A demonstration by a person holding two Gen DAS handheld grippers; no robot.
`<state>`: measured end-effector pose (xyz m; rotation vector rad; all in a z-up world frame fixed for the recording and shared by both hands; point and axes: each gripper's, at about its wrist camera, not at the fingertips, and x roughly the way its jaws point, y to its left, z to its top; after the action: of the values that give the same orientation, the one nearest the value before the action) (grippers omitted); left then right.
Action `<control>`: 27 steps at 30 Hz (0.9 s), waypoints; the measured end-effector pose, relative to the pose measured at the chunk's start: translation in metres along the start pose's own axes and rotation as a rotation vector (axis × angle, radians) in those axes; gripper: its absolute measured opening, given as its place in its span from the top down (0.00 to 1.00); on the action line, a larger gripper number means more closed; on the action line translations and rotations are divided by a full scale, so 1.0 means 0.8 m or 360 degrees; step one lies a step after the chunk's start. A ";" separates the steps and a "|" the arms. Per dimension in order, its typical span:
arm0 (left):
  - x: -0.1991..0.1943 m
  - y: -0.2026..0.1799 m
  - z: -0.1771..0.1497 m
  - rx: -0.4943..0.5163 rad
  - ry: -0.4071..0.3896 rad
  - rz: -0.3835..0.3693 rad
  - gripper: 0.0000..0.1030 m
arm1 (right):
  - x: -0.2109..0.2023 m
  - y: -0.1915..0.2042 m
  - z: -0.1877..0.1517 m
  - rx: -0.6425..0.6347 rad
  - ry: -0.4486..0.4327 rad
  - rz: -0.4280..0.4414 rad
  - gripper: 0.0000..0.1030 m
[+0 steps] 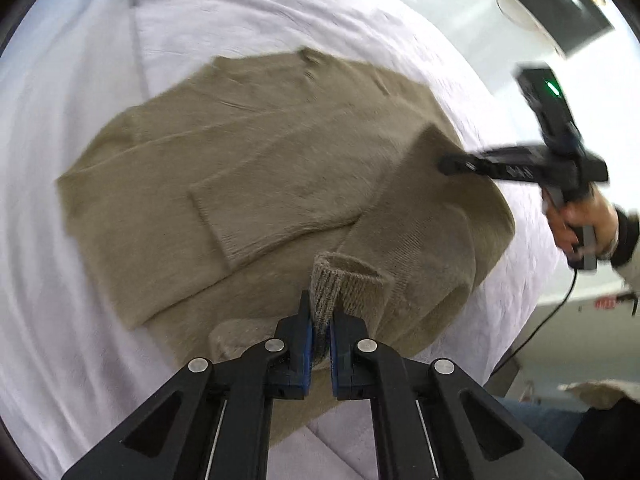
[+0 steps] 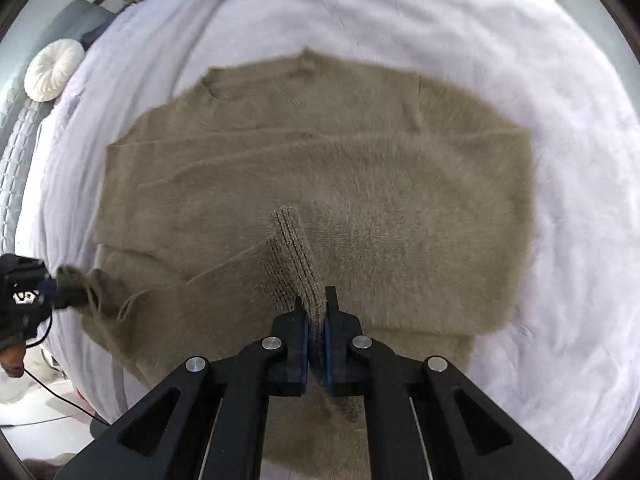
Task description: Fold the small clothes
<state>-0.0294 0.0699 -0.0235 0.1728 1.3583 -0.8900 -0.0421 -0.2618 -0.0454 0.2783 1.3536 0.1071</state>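
A tan fuzzy sweater (image 1: 248, 152) lies spread on a pale lilac blanket (image 1: 240, 12), one sleeve folded across its body. My left gripper (image 1: 320, 322) is shut on the ribbed hem (image 1: 340, 284) at the near edge, which stands up in a fold between the pads. In the right wrist view the same sweater (image 2: 360, 168) fills the middle. My right gripper (image 2: 318, 316) is shut on a ribbed knit edge (image 2: 296, 248) lifted off the sweater. The right gripper (image 1: 446, 166) shows from the side at the sweater's right corner, held by a hand (image 1: 580, 220). The left gripper (image 2: 60, 294) pinches cloth at the left.
The blanket (image 2: 520, 40) covers a bed with free room on all sides of the sweater. A round white cushion (image 2: 54, 70) lies on grey furniture at the far left. A cable (image 1: 540, 328) trails from the right hand's gripper. White floor lies beyond the bed.
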 end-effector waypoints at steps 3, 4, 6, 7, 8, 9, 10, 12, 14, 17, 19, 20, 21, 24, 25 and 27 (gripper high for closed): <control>-0.029 0.009 -0.004 -0.0102 -0.0103 0.0018 0.93 | -0.044 -0.001 -0.010 0.0033 -0.0114 -0.0030 0.94; -0.038 0.012 -0.004 -0.0129 -0.0135 0.0026 0.93 | -0.057 0.000 -0.011 0.0048 -0.0152 -0.0038 0.94; -0.059 0.018 -0.001 -0.0192 -0.0220 0.0042 0.93 | -0.086 -0.004 -0.009 0.0091 -0.0249 -0.0053 0.94; -0.070 0.021 0.002 -0.0223 -0.0264 0.0054 0.93 | -0.095 -0.005 -0.004 0.0107 -0.0281 -0.0055 0.94; -0.080 0.024 0.007 -0.0255 -0.0314 0.0070 0.93 | -0.108 -0.008 0.002 0.0129 -0.0331 -0.0057 0.94; -0.088 0.029 0.012 -0.0278 -0.0352 0.0083 0.93 | -0.117 -0.011 0.007 0.0141 -0.0365 -0.0058 0.94; -0.098 0.034 0.020 -0.0305 -0.0405 0.0105 0.93 | -0.125 -0.013 0.016 0.0148 -0.0407 -0.0061 0.94; -0.109 0.039 0.038 -0.0322 -0.0467 0.0130 0.93 | -0.131 -0.014 0.036 0.0126 -0.0456 -0.0063 0.94; -0.112 0.042 0.059 -0.0309 -0.0522 0.0187 0.93 | -0.128 -0.013 0.058 0.0106 -0.0483 -0.0080 0.94; -0.102 0.050 0.092 -0.0310 -0.0571 0.0259 0.93 | -0.105 -0.019 0.094 0.0099 -0.0485 -0.0084 0.94; -0.083 0.059 0.111 -0.0332 -0.0570 0.0323 0.93 | -0.076 -0.028 0.116 0.0100 -0.0445 -0.0101 0.94; -0.068 0.065 0.121 -0.0340 -0.0555 0.0356 0.93 | -0.058 -0.033 0.124 0.0112 -0.0414 -0.0104 0.94; -0.055 0.070 0.128 -0.0346 -0.0542 0.0382 0.93 | -0.044 -0.041 0.130 0.0131 -0.0389 -0.0100 0.94; -0.008 0.090 0.149 -0.0373 -0.0487 0.0453 0.93 | 0.006 -0.066 0.139 0.0226 -0.0324 -0.0081 0.94; 0.007 0.096 0.153 -0.0384 -0.0472 0.0472 0.93 | 0.018 -0.072 0.140 0.0252 -0.0316 -0.0073 0.94; 0.032 0.107 0.159 -0.0405 -0.0452 0.0517 0.93 | 0.042 -0.084 0.143 0.0306 -0.0310 -0.0053 0.94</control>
<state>0.1217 0.0414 -0.0464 0.0641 1.1248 -0.4448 0.0706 -0.3340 -0.0732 0.4168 1.1755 -0.0770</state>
